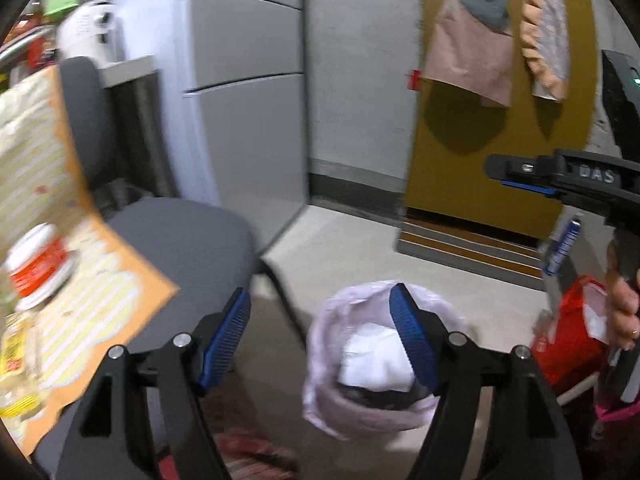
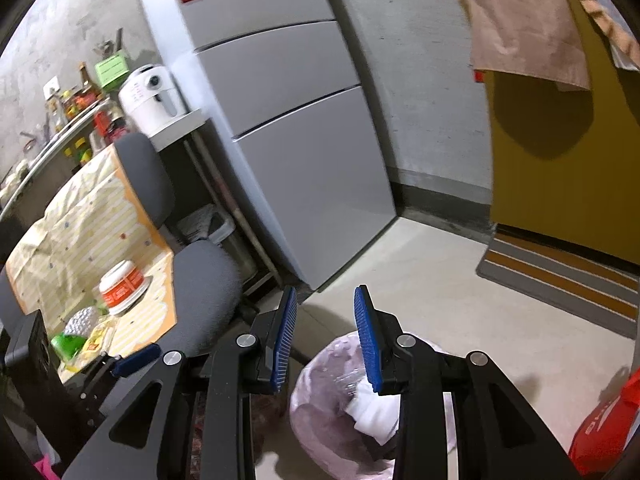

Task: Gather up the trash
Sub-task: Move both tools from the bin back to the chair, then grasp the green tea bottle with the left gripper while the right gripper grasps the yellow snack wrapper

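While the grey fridge (image 2: pixel 288 152) is filling the background beside the yellow door (image 1: pixel 492 120), a grey chair (image 2: pixel 200 264) is standing against the tabletop (image 2: pixel 80 232) with its striped cloth, which is carrying a white and orange tub (image 2: pixel 120 288). On the floor (image 2: pixel 420 280) below both tools, a trash bin lined with a pale bag (image 1: pixel 352 360) is sitting with white crumpled paper (image 1: pixel 372 356) inside it. The left tool (image 1: pixel 320 344) is hanging spread wide above the bin, and the right tool (image 2: pixel 326 340) is hovering with its blue pads apart, pinching nothing.
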Demonstrator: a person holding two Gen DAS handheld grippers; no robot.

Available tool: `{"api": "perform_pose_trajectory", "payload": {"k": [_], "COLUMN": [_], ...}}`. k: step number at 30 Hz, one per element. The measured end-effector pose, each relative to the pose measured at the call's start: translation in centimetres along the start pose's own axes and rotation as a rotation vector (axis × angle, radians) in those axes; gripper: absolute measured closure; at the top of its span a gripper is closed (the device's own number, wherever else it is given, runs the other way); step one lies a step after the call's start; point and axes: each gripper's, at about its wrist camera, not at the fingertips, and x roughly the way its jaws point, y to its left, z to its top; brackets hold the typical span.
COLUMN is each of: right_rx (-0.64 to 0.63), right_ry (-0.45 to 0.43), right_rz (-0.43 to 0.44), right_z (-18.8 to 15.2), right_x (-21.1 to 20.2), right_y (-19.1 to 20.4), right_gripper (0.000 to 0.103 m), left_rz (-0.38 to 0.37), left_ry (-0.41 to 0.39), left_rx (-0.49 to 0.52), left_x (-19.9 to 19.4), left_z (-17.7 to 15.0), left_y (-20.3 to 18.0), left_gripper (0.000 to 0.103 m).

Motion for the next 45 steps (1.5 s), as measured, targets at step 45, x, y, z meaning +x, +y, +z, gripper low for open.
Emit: {"api": "perform_pose_trajectory", "payload": {"k": [45], "right_rx": [-0.558], "right_ry": [0.281], "right_rz": [0.450], "right_z": [-4.5], "right_x": [12.3], "right_y": [36.5], "right_gripper": [0.045], "left_rz": [0.538], "left_ry": [0.055], "left_rx": [-0.527], "left_x": [-12.5], "left_z": [-11.4], "left_y": [40.8], "left_gripper": [0.008]}}
